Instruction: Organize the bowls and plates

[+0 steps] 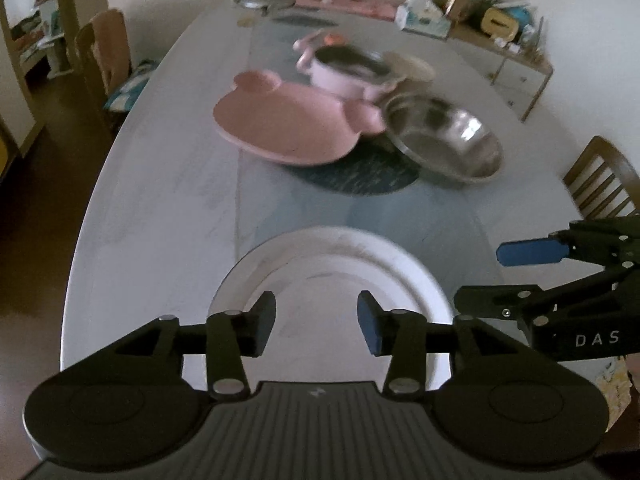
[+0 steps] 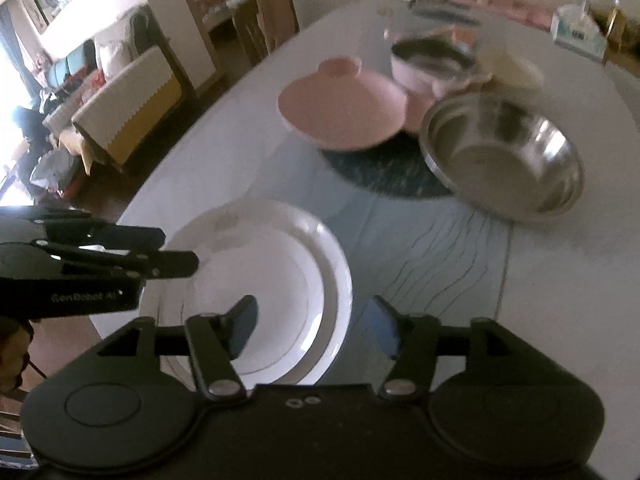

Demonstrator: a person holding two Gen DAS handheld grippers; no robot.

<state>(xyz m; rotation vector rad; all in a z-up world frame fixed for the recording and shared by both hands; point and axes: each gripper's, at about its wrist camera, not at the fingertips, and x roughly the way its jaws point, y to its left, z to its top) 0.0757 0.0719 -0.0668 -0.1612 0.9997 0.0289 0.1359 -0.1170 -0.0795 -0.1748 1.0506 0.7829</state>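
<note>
Left wrist view: the left hand-held gripper (image 1: 316, 322) hangs with its blue-padded jaws parted and nothing between them, above a round, glossy white plate (image 1: 340, 276) with a broad flat rim that lies at the near edge of the pale oval tabletop (image 1: 160, 184). Farther back, a matte pink plate (image 1: 288, 120) with two round ears rests partly on a dark speckled round mat (image 1: 360, 176); a shiny steel bowl (image 1: 444, 140) sits just beside it, tilted, and a pale pink handled bowl (image 1: 344, 72) stands behind, blurred. The right hand-held gripper (image 1: 504, 276) reaches in from the right edge, black with one blue pad showing. Right wrist view: the right hand-held gripper (image 2: 316, 328) stands wide and empty, one finger over the white plate (image 2: 280, 256), the other over the grey veined runner (image 2: 432, 248). The left hand-held gripper (image 2: 176, 252) enters from the left over the plate's rim. The pink plate (image 2: 344, 108) and steel bowl (image 2: 504, 156) lie beyond.
</note>
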